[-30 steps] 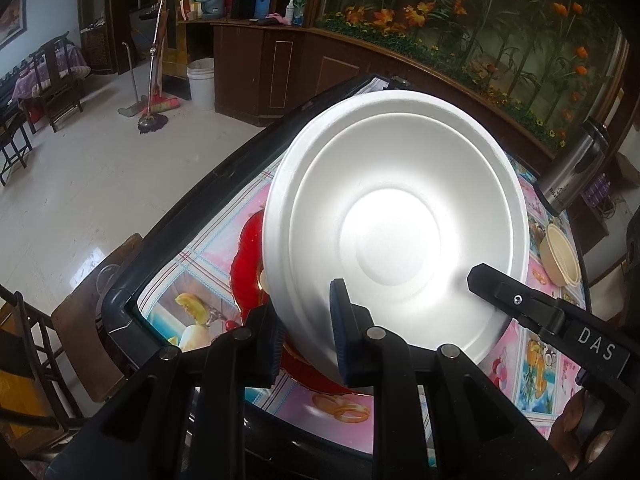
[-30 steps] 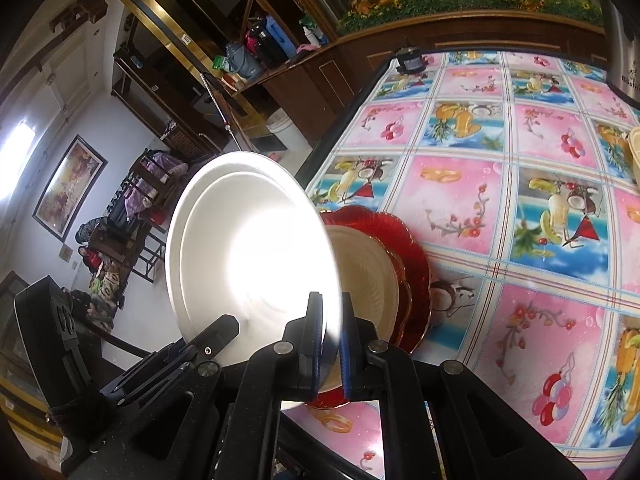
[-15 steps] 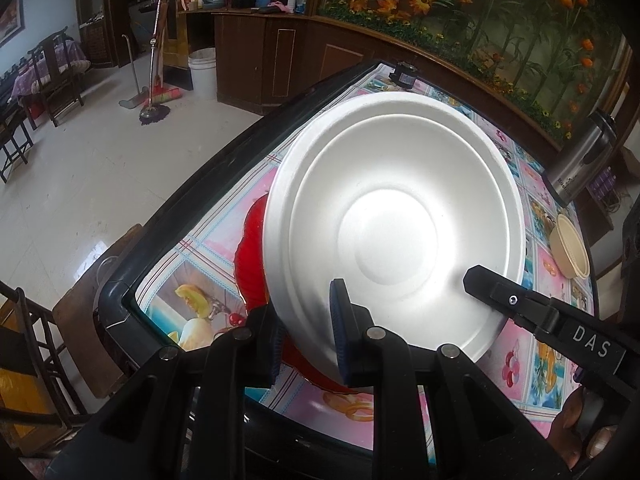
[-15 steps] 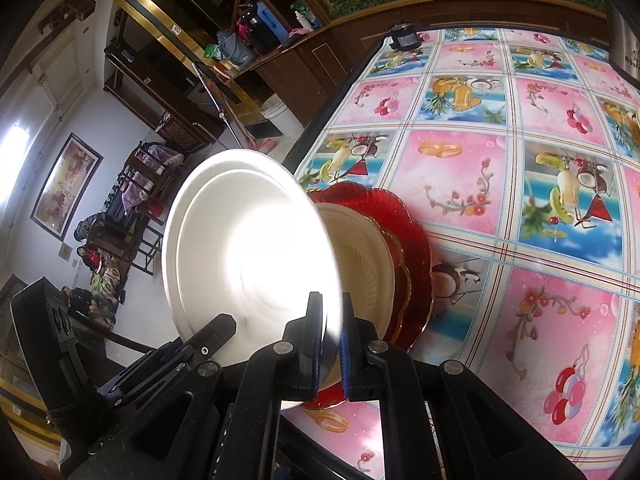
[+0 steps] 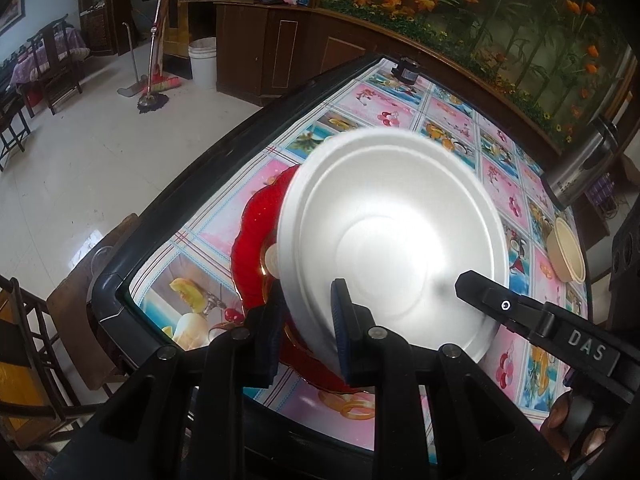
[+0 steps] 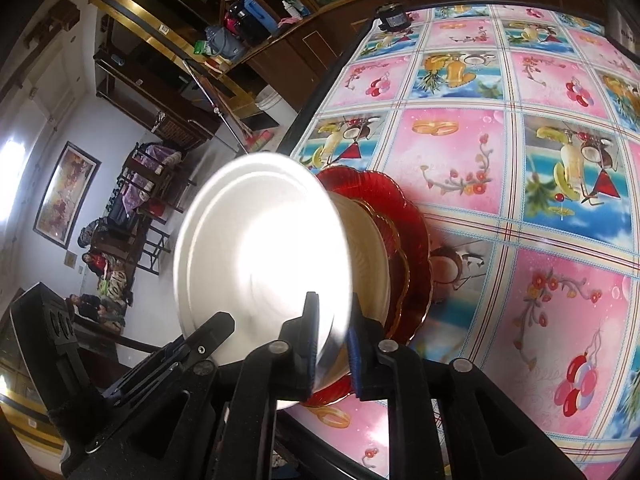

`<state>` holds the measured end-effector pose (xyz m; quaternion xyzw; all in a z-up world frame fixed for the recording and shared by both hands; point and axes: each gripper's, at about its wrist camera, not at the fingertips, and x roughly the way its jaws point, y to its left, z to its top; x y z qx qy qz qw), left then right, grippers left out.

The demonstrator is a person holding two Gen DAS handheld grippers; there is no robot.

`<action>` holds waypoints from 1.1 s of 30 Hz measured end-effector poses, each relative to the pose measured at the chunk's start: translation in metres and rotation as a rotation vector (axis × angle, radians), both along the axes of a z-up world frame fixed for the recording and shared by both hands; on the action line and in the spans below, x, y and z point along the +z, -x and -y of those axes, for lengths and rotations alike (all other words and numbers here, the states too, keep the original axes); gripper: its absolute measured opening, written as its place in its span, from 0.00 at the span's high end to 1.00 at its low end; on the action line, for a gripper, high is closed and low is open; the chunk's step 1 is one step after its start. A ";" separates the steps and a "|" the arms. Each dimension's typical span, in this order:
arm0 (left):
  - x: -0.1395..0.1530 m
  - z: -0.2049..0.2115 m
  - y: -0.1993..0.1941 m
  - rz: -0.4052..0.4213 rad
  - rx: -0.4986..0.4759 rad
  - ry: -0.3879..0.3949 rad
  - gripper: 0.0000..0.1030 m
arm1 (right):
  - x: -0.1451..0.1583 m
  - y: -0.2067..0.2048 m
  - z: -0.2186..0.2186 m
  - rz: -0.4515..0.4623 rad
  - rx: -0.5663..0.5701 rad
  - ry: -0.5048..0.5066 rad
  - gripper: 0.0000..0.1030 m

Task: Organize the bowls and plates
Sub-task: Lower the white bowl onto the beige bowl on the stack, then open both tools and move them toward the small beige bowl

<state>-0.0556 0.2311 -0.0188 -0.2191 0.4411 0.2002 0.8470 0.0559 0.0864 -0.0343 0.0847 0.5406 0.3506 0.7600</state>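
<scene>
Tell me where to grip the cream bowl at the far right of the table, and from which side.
Grip the cream bowl by its rim, one finger inside and one outside the wall. It appears to sit upright with its mouth open and nothing seems to crowd it, so come down from above on the near side. The thin rim suits a narrow pinch better than its wide body.

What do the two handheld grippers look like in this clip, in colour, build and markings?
Both the left gripper and right gripper are matte black plastic with angular open-frame linkages, silver round pivot screws and dark blue ribbed pads lining the jaws. In the left wrist view the right gripper bears white raised "DAS" lettering. No cables or sleeves show.
</scene>
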 end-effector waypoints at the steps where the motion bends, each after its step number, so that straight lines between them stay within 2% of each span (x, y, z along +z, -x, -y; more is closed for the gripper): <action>1: 0.001 0.000 0.001 0.003 0.004 -0.002 0.71 | 0.001 0.000 0.000 0.001 0.001 -0.004 0.73; 2: 0.002 -0.001 0.002 0.007 0.008 -0.003 0.66 | 0.003 0.001 0.001 -0.002 0.006 -0.011 0.62; 5: 0.008 -0.001 0.006 0.033 0.023 -0.020 0.58 | 0.010 0.005 0.001 0.025 0.005 -0.017 0.53; 8: 0.013 0.000 0.009 0.050 0.033 -0.047 0.58 | 0.015 0.005 0.004 0.039 -0.003 -0.018 0.42; 10: 0.019 0.001 0.012 0.078 0.045 -0.059 0.56 | 0.018 0.006 0.010 0.039 -0.010 -0.032 0.42; 12: 0.028 0.006 0.011 0.121 0.048 -0.064 0.40 | 0.022 0.006 0.018 0.047 -0.022 -0.042 0.42; 15: 0.046 0.023 0.005 0.205 0.018 -0.085 0.26 | 0.028 0.005 0.036 0.057 -0.050 -0.075 0.41; 18: 0.053 0.046 -0.011 0.211 -0.050 -0.135 0.26 | 0.031 0.002 0.062 0.063 -0.096 -0.104 0.32; 24: 0.052 0.082 -0.034 0.197 -0.119 -0.201 0.26 | 0.025 -0.013 0.118 0.030 -0.210 -0.136 0.30; 28: 0.051 0.104 -0.049 0.189 -0.168 -0.192 0.26 | 0.030 -0.013 0.148 0.073 -0.256 -0.125 0.24; 33: 0.050 0.140 -0.066 0.181 -0.255 -0.229 0.26 | 0.032 -0.021 0.186 0.104 -0.330 -0.111 0.23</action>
